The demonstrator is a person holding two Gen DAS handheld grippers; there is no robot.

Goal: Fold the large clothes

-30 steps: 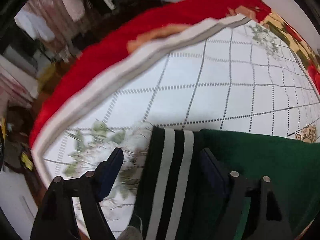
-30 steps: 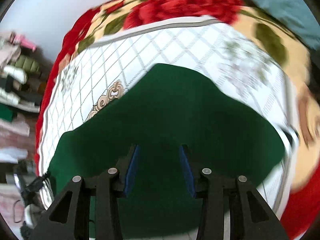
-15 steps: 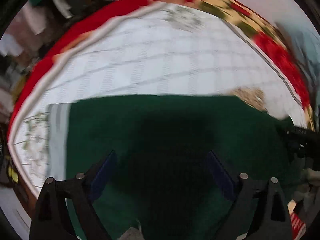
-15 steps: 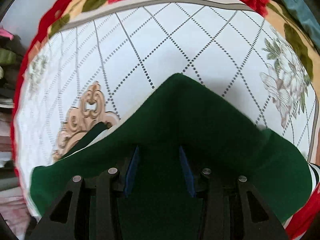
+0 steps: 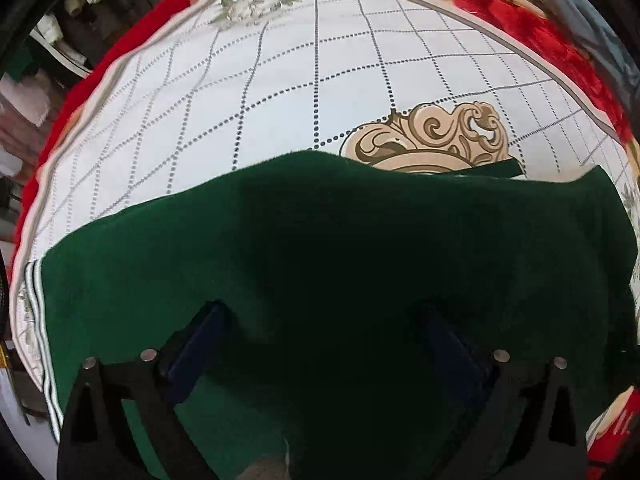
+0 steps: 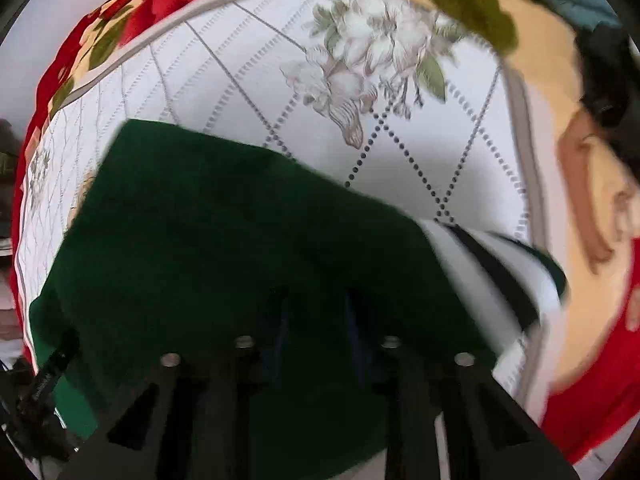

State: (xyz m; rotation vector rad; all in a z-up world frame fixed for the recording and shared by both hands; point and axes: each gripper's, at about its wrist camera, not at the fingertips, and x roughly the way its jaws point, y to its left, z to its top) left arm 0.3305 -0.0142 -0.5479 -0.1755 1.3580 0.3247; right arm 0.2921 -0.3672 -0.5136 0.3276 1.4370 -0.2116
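- The green garment [image 5: 320, 248] lies spread on a white quilt [image 5: 280, 92] with a dotted grid, which covers a red floral blanket [image 5: 560, 36]. The garment fills the near half of both wrist views; its far edge crosses the quilt just short of a beige scroll motif [image 5: 436, 136].
- A striped black-and-white rib band [image 5: 38, 320] closes the garment at the left edge of the left view. A matching striped cuff or hem [image 6: 492, 268] shows at the right in the right view, blurred.
- The left gripper [image 5: 320, 320] points steeply down over the middle of the cloth. Its jaws have just been opening and now stand spread wide, released; the cloth lies flat beneath them and no fold is caught between the pads.
- Judgement: the wide spread suits letting go of a laid panel, or readying for a fresh pinch.
- The right gripper [image 6: 316, 312] points straight down onto the cloth near the striped end. Its jaws have just been closing and stand narrow. The area is dark and blurred, so whether fabric is pinched cannot be told.
- Judgement: the narrowing fits an attempt to gather a layer by the stripes for the next fold.
- A dark object [image 6: 36, 400] sits at the near left of the right view; its nature is unclear.
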